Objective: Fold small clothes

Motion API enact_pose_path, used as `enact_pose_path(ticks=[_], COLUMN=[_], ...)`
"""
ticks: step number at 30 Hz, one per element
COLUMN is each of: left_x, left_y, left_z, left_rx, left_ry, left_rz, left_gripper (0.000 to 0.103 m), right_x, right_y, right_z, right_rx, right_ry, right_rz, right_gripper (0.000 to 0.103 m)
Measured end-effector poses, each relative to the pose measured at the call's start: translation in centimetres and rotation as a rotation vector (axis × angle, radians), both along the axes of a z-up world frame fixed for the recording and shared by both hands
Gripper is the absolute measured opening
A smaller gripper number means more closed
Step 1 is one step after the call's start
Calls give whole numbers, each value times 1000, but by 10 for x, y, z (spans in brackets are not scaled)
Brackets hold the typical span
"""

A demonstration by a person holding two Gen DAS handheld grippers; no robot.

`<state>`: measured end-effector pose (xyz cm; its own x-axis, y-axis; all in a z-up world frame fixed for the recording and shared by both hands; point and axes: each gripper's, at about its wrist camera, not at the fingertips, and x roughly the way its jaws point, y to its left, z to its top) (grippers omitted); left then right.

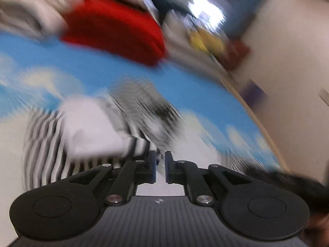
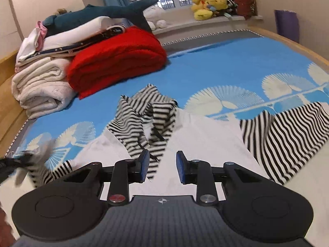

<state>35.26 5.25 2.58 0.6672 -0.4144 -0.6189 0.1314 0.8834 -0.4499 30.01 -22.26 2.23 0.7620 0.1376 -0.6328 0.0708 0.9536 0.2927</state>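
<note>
A small white top (image 2: 205, 135) with black-and-white striped sleeves and hood (image 2: 148, 111) lies spread on the blue patterned bedsheet (image 2: 205, 65). My right gripper (image 2: 162, 164) hovers open over the white body just below the hood, with nothing between its pads. One striped sleeve (image 2: 287, 135) lies flat at the right. The other sleeve (image 2: 59, 170) is pulled up toward a blurred dark shape at the left edge. In the blurred left wrist view, my left gripper (image 1: 160, 160) is nearly closed, with the striped sleeve cuff (image 1: 137, 144) caught at its fingertips, beside the white body (image 1: 90, 127).
A folded red blanket (image 2: 117, 61) and a stack of white bedding (image 2: 41, 86) with a shark plush (image 2: 115, 12) occupy the bed's far left corner. Yellow plush toys (image 2: 209, 4) sit on the window ledge. The bed's wooden rim (image 2: 304, 45) runs along the right.
</note>
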Motion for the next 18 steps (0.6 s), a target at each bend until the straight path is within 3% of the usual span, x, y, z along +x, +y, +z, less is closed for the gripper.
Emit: enact_pose_path(ticks=[2,6,8,9,11,13,15,16,18], left_x=[0,7,6,8,23,30,40,41,49], left_y=[-2,35,47,51,65,78,85,87,92], left_z=[-4,-11,-19,-25,-40,-49,-53,-53,-58], left_rx=[1,-61,-14,40,117,74,89,99,108], left_ry=[39,112,94,88,199,247,282,285,291], left_rz=[48,271,347,367,426,458,487,494,504], left_gripper=[14,15,15,15,15,15,15,15,15], right_x=[-3,-7,-6,-6,-4,-1,6,12,23], right_y=[-3,-11,-12,-12,-11,-8,-7,-8,-17], right_z=[-4,-10,-14,-16,-20,-27,-39,-46,-61], right_rx=[17,55,82,95,113,109,102,125,263], right_ry=[18,49,69,76,80,76,113,158,215], right_rz=[-20,-48,-51,-50,-37,-24,-25,-41,-74], right_gripper=[30,30,30,30,30,30,30,30,29])
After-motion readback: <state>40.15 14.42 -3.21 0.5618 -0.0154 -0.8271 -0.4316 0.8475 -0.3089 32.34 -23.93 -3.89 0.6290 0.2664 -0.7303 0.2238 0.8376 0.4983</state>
